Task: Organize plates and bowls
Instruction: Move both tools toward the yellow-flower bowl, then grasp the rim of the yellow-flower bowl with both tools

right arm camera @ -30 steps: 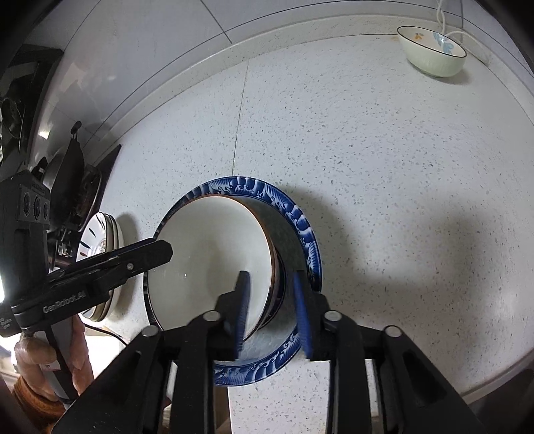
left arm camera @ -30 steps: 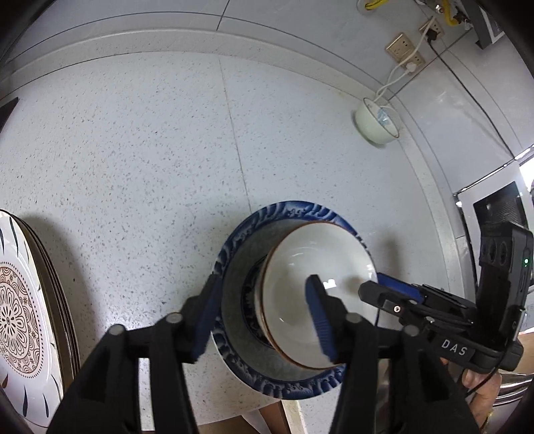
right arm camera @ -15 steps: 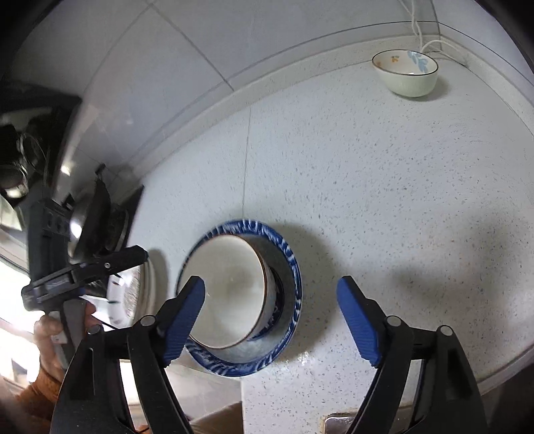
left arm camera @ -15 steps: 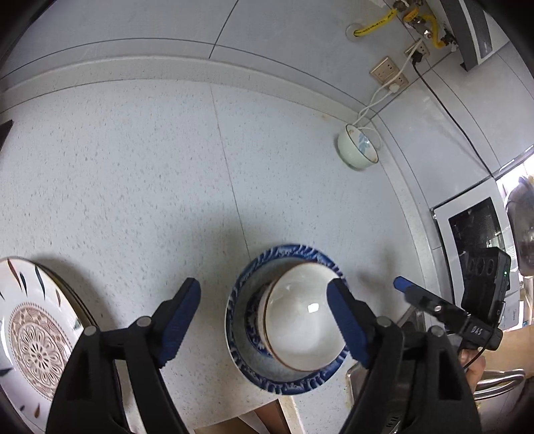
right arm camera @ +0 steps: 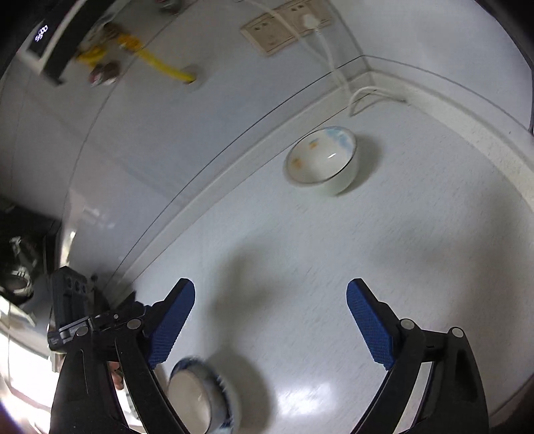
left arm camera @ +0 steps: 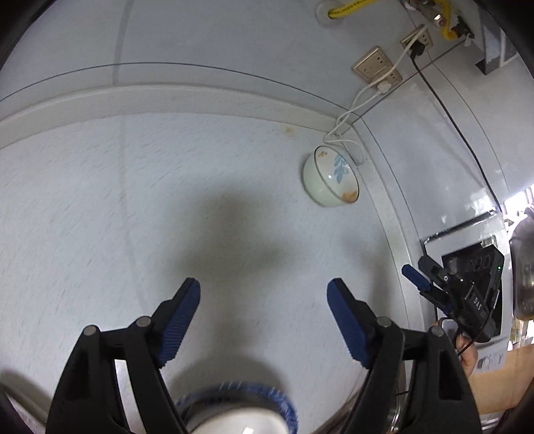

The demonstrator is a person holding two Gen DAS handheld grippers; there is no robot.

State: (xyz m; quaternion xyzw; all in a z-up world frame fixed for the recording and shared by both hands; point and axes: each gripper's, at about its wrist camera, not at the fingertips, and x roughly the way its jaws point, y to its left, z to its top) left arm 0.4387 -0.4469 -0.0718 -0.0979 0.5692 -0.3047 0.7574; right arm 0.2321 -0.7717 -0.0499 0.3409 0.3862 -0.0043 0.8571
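With both sets of jaws spread wide and holding nothing, I read this as the gap between two jobs. Nearest me, at the bottom edge of the left view, the white bowl (left arm camera: 233,422) sits inside the blue-rimmed plate (left arm camera: 283,404), partly cut off by the frame and tucked between my left gripper (left arm camera: 263,320) arms. The right view shows the same stack low and left, just beside the right gripper (right arm camera: 270,329), blurred by motion.

Speckled countertop (left arm camera: 100,217) beyond the fingertips, nothing resting on the near stretch. Farther back, near the corner of the backsplash, the floral bowl (left arm camera: 330,180) stands alone and upright, a white cable (left arm camera: 347,113) trailing down the wall just behind it. Wall sockets (left arm camera: 377,65) and yellow hose (left arm camera: 347,11) above that.

Progress, as I judge it: one bowl nested on its plate, done. The floral bowl is left to collect; probably it belongs with the stack. The patterned plate is out of view now, so I cannot say what it needs.

Against a second ago: then my left fingers straddled plate and bowl and my right pinched the bowl's rim. Half a second ago both were already released and lifting. Now both cameras have tilted up and forward, the stack has slid to the frame's bottom, and the floral bowl looms larger and more central.
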